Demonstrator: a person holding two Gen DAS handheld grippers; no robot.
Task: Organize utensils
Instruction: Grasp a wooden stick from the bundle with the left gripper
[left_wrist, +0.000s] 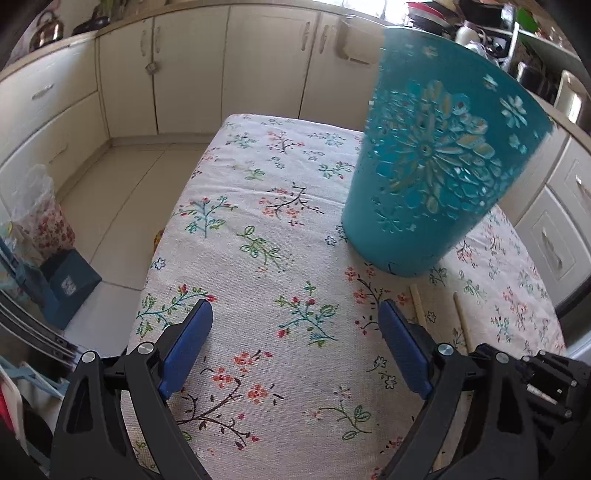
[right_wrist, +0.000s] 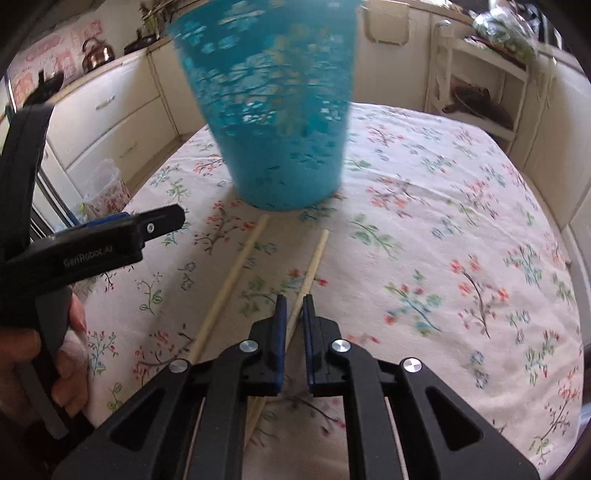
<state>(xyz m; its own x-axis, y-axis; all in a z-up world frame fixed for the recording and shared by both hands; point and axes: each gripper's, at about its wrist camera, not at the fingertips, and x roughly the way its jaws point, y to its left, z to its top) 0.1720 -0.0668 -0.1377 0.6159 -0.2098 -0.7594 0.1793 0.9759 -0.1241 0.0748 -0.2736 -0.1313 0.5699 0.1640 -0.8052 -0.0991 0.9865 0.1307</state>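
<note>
Right gripper (right_wrist: 293, 314), lower centre: fingers nearly together astride one chopstick (right_wrist: 314, 260), contact unclear. Left gripper (left_wrist: 295, 332): fingers apart. Chopsticks likely light, stiff, slippery; grasp mid-shaft. Holder (right_wrist: 273, 110) upper centre on worktop (right_wrist: 443, 221).

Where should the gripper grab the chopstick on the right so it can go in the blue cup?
Grab the right chopstick near its middle, coming straight down from above, jaws across its thin width. It lies flat on the cloth, pointing at the cup.
</note>
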